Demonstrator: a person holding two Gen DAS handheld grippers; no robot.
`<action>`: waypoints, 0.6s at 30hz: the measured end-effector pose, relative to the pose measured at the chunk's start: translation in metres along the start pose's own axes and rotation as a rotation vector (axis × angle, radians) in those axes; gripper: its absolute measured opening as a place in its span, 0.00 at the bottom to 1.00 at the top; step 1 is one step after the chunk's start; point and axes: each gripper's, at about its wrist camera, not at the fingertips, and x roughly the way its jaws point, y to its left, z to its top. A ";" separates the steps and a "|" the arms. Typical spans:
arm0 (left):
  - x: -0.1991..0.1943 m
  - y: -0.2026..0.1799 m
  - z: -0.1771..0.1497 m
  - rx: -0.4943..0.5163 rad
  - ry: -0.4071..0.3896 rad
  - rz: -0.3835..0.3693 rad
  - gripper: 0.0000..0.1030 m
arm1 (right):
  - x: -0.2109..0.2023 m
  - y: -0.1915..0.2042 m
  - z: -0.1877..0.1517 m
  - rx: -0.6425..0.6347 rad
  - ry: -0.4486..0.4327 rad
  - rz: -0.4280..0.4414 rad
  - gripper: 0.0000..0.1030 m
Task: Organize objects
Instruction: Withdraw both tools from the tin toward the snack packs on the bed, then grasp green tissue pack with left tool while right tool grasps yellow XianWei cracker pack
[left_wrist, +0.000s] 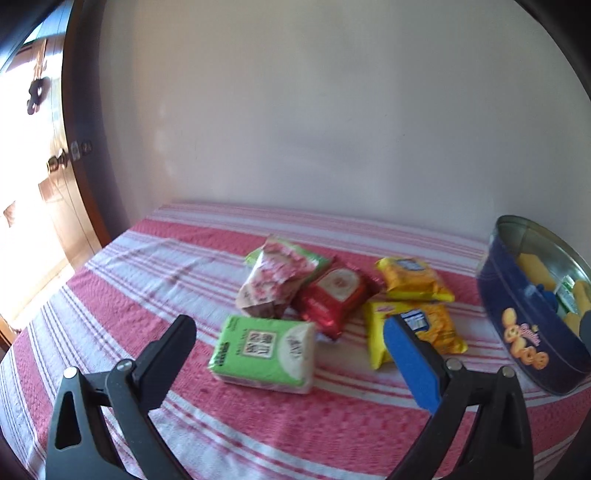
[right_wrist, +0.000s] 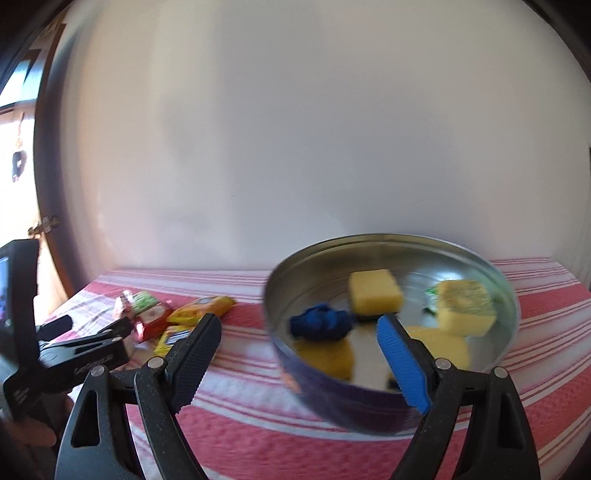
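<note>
Green snack packet (left_wrist: 263, 353): judged light, soft-sided and slippery in its film wrap; best pinched across the short sides, mid-length. It lies flat on the striped cloth (left_wrist: 155, 266) over the bench, at 6 o'clock of the packet cluster, with the red packet (left_wrist: 330, 297) just beyond at 1 o'clock. Glossy green face, white panel; print too blurred to read. Left gripper (left_wrist: 291, 332) has its jaws wide apart, empty, framing the packet. Right gripper (right_wrist: 299, 334) likewise wide apart and empty, before the open cookie tin (right_wrist: 511, 295), which holds yellow blocks, possibly sponges.
</note>
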 end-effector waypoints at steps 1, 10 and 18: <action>0.003 0.003 0.000 -0.003 0.017 -0.002 1.00 | 0.001 0.006 -0.001 -0.004 0.011 0.012 0.86; 0.033 0.020 -0.004 -0.032 0.165 -0.018 1.00 | 0.019 0.049 -0.006 -0.030 0.098 0.111 0.86; 0.063 0.034 -0.008 -0.046 0.296 -0.049 0.93 | 0.048 0.065 -0.007 -0.029 0.208 0.159 0.86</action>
